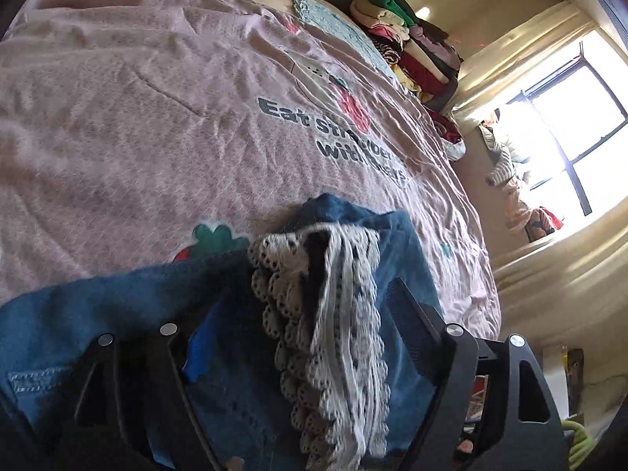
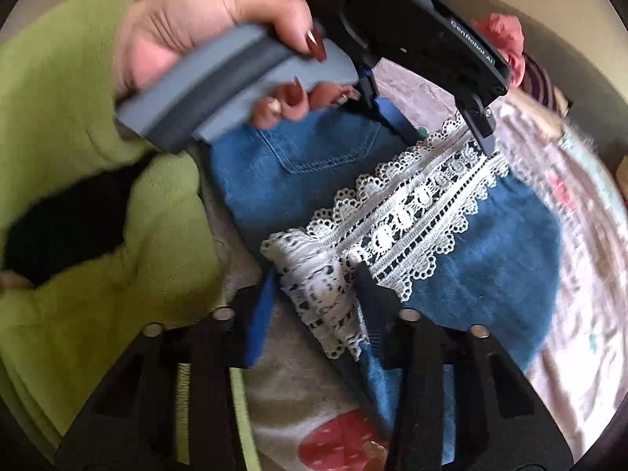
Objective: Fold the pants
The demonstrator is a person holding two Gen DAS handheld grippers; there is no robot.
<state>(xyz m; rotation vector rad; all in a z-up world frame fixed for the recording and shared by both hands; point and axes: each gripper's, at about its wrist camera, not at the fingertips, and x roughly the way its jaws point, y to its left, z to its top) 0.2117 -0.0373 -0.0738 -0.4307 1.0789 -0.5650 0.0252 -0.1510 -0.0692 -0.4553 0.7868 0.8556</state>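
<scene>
Blue denim pants [image 1: 117, 325] with a white lace hem band [image 1: 337, 337] lie bunched on a pink strawberry-print bedspread [image 1: 157, 117]. My left gripper [image 1: 306, 306] has its jaws wide apart around the lace and denim, not pinching. In the right wrist view the pants [image 2: 502, 259] lie folded with the lace [image 2: 416, 212] across them and a back pocket [image 2: 325, 145] showing. My right gripper [image 2: 314, 294] straddles the bunched end of the lace, jaws apart. The left gripper [image 2: 451, 133], held by a hand, hovers over the far end of the lace.
A stack of folded clothes [image 1: 408, 39] stands along the far edge of the bed. A bright window [image 1: 569, 125] is at the right. The person's green sleeve [image 2: 78, 196] fills the left of the right wrist view.
</scene>
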